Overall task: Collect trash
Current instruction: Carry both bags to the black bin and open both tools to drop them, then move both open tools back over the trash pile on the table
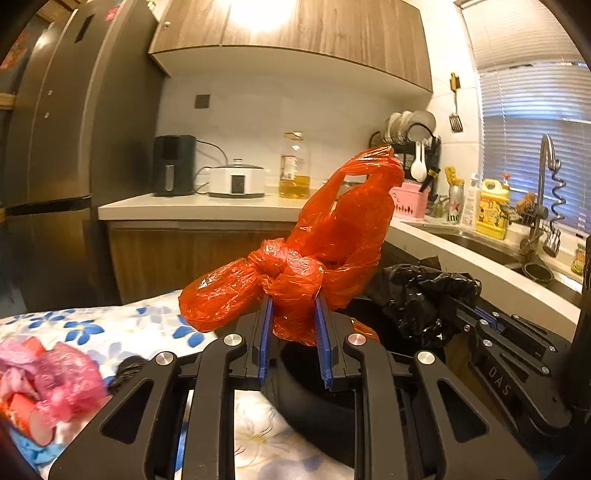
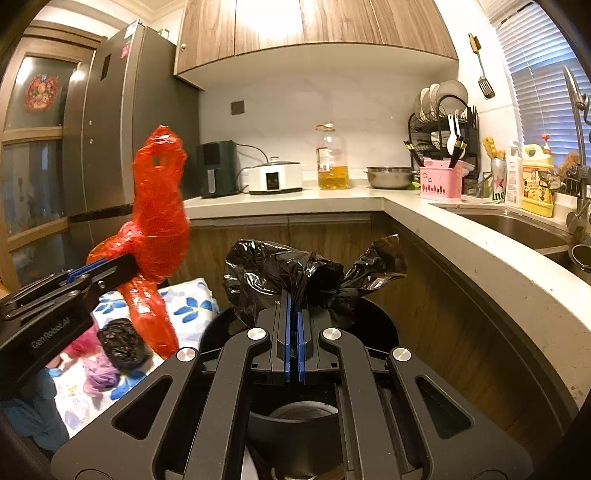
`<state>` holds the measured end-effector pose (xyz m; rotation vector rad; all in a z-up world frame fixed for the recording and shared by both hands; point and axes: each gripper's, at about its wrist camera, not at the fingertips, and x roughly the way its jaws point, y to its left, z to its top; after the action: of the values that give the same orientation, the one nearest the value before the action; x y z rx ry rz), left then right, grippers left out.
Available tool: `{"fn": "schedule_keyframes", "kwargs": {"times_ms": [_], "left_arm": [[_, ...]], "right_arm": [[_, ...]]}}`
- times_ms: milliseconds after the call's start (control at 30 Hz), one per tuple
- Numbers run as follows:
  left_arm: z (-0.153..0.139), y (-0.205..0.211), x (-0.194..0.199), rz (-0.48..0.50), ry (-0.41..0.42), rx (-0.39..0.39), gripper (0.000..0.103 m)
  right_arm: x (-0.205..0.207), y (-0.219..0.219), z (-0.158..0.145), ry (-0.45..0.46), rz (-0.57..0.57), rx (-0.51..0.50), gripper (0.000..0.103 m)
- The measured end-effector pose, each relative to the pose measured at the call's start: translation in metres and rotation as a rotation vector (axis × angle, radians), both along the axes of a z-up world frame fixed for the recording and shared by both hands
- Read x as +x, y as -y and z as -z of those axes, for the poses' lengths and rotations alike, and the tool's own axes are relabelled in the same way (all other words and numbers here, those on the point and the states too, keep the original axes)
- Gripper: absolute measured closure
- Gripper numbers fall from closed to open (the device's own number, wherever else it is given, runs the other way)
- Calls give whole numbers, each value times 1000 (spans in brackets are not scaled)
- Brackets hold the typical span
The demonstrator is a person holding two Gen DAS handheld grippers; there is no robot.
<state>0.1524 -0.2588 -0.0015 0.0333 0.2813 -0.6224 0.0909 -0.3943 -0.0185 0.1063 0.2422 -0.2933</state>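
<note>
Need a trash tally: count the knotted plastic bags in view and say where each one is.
4: red bag in the left gripper; black bag in the right gripper; small black bag and pink bag on the floral cloth. More may be hidden.

A pale L-shaped tabletop (image 2: 332,201) fills the kitchen corner: wood cupboards (image 2: 314,26) above it, dark fridge (image 2: 110,129) at its left end, blinded window (image 2: 546,74) over its sink (image 2: 517,229).

A home kitchen: fridge (image 2: 107,129), sink (image 2: 517,229), dish rack (image 2: 443,122), rice cooker (image 2: 275,179) on the counter (image 2: 295,201).
</note>
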Motion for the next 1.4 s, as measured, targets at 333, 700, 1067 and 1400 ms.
{"fn": "schedule_keyframes", "kwargs": {"times_ms": [333, 700, 1067, 1400], "left_arm": [[16, 25, 19, 87, -39, 8, 80], [34, 37, 34, 136, -97, 13, 73], [40, 20, 35, 66, -77, -7, 22], [44, -17, 27, -83, -78, 5, 6]], "right_arm": [[11, 18, 11, -16, 22, 23, 99], [25, 35, 18, -40, 18, 52, 97], [24, 39, 25, -51, 22, 73, 51], [12, 30, 25, -48, 40, 78, 24]]}}
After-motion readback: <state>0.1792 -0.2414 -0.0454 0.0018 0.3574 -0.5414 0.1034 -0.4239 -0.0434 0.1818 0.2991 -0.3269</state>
